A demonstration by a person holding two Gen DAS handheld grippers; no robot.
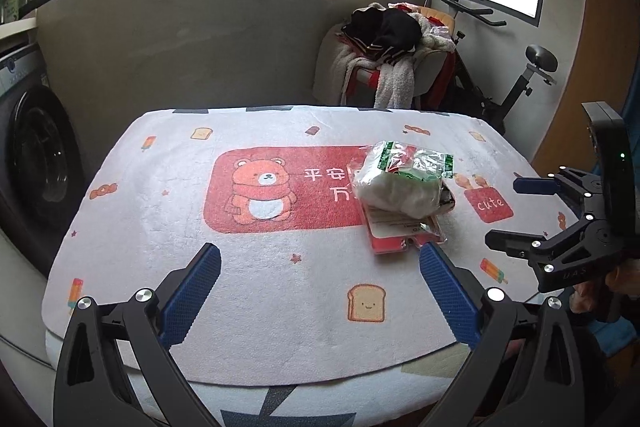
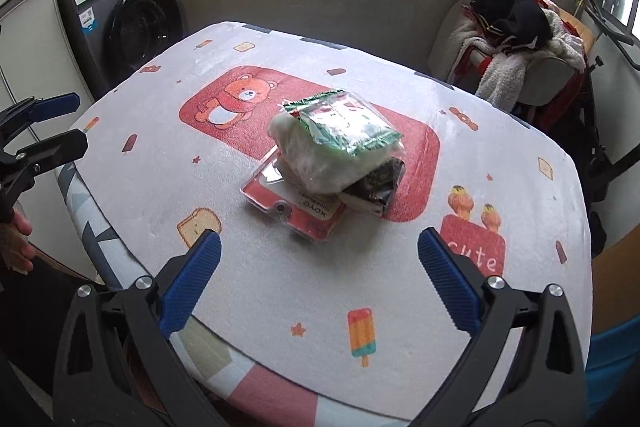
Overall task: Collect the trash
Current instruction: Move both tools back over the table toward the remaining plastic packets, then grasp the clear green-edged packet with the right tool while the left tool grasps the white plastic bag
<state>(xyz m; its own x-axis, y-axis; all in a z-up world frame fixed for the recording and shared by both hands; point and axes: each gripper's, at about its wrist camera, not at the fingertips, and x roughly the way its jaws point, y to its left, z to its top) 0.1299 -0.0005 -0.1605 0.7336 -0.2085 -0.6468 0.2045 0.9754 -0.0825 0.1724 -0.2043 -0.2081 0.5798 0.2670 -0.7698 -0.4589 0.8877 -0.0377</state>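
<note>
A pile of trash lies on the table's patterned mat (image 1: 248,267) (image 2: 304,279). A green and clear wrapper (image 1: 416,159) (image 2: 348,123) tops a white crumpled plastic bag (image 1: 396,193) (image 2: 316,163). Under them lie a clear red blister pack (image 1: 394,231) (image 2: 296,211) and a small dark packet (image 2: 376,187). My left gripper (image 1: 320,259) is open and empty, near the table's front, left of the pile. My right gripper (image 2: 320,247) is open and empty, just in front of the pile. It also shows in the left wrist view (image 1: 508,213), to the right of the pile.
A washing machine (image 2: 124,23) (image 1: 36,155) stands left of the table. A chair piled with clothes (image 1: 384,47) (image 2: 516,39) stands behind at the right, beside an exercise bike (image 1: 520,79). A grey wall runs behind the table.
</note>
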